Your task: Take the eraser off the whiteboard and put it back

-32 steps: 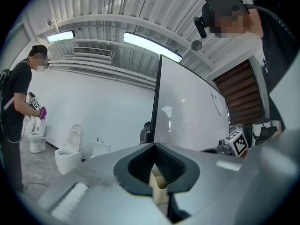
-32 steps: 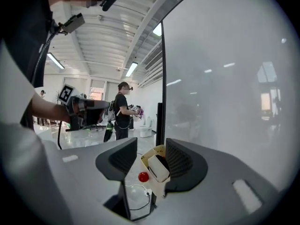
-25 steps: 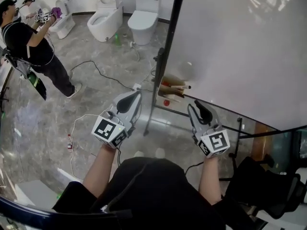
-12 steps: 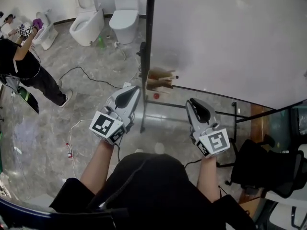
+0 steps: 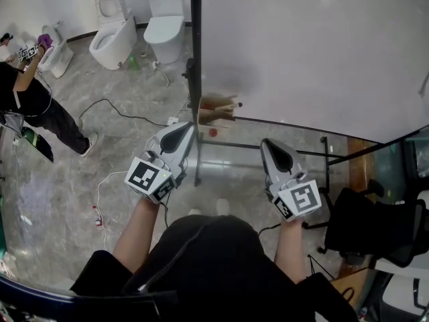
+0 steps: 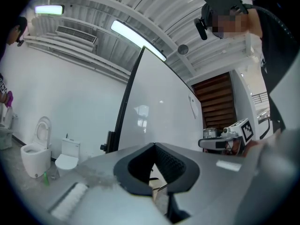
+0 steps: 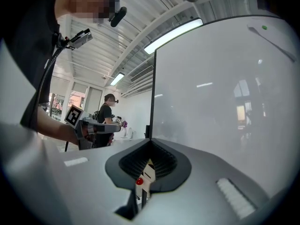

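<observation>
Whiteboard (image 5: 301, 45): upright, far right; eraser (image 5: 216, 107) at its lower left corner, apart from the 2 grippers; left gripper (image 5: 186, 129) pressed together, empty; right gripper (image 5: 269, 144) pressed together, empty.

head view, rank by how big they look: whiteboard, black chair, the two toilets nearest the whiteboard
1. whiteboard, by far the largest.
2. black chair.
3. lid-up toilet and lid-shut toilet look about alike. They stand farther from the camera, so they may only seem smaller than the chair.
</observation>
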Motion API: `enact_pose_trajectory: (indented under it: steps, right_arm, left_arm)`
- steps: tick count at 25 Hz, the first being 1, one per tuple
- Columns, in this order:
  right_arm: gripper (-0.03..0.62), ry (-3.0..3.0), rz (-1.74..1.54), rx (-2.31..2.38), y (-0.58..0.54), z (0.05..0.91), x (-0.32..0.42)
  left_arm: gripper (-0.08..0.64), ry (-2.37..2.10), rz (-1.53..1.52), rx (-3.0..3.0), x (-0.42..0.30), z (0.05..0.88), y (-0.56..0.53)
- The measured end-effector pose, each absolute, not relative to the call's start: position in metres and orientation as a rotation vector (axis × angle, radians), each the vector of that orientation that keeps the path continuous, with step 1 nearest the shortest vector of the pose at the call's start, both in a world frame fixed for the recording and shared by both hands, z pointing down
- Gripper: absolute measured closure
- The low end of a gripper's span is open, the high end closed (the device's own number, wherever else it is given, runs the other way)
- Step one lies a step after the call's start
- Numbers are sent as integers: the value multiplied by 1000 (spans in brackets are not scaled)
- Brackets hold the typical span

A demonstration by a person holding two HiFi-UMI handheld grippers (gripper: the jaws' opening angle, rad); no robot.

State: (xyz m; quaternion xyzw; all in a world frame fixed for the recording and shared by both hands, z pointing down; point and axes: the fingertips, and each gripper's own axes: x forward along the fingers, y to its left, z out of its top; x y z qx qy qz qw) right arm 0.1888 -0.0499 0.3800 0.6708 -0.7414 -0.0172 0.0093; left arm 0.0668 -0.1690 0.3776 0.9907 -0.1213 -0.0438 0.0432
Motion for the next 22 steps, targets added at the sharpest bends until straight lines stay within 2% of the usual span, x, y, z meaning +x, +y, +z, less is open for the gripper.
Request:
enact_pose_trajectory:
  steps: [22]
  right_arm:
    - [583, -2286, -72, 2105, -42, 375, 171]
  left_arm:
    - [557, -378, -160, 3028, 42, 370, -159]
